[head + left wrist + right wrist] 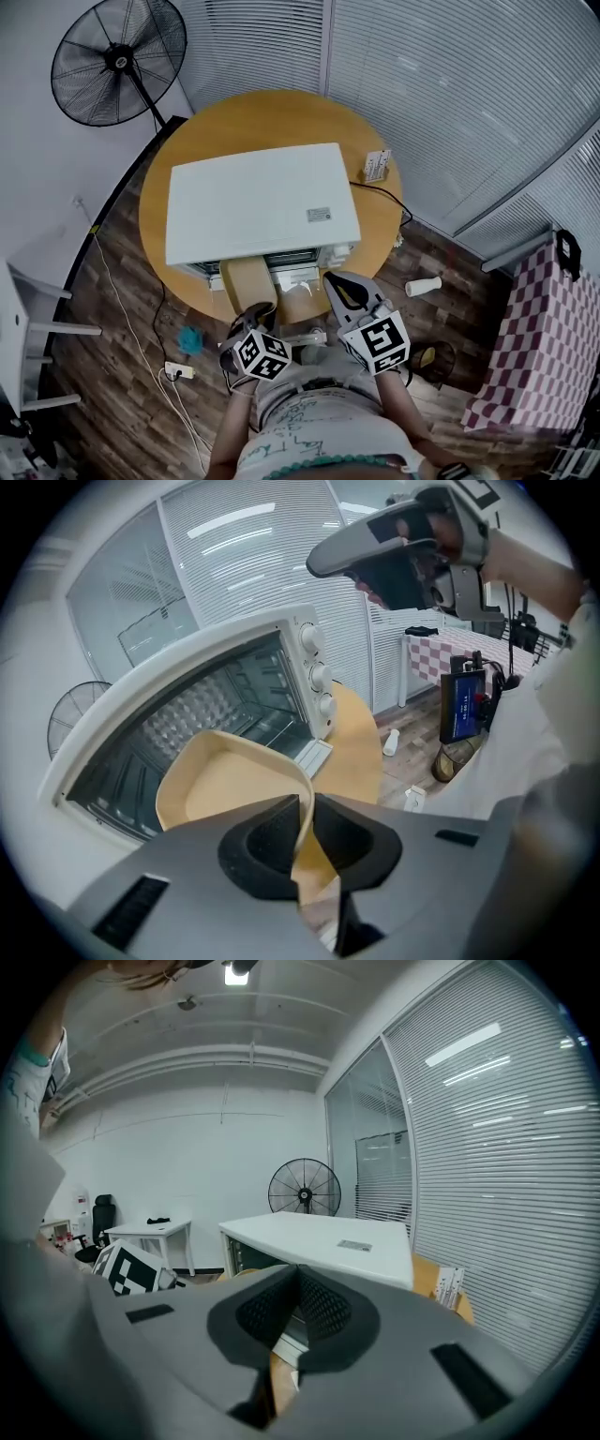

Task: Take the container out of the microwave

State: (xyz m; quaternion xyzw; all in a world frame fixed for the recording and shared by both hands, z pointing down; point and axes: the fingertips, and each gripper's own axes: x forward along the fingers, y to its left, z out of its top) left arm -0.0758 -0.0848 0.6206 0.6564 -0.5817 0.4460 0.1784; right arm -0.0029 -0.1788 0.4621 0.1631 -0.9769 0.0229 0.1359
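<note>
A white microwave [261,208] stands on a round wooden table [272,117] with its door side facing me. A shallow tan container [247,281] sits out in front of the open cavity [202,714]. My left gripper [305,813] is shut on the container's near rim [302,803]; in the head view this gripper [255,309] is just below the container. My right gripper [339,279] hovers to the right of the container, level with the microwave's front corner. Its pads [319,1309] meet with nothing between them, and the microwave's top [319,1235] lies ahead of it.
A standing fan [117,61] is behind the table at the left. On the wooden floor lie a power strip [178,371], a blue object [191,340] and a white bottle [424,286]. A checked cloth [544,347] covers a table at the right. A card [377,166] stands beside the microwave.
</note>
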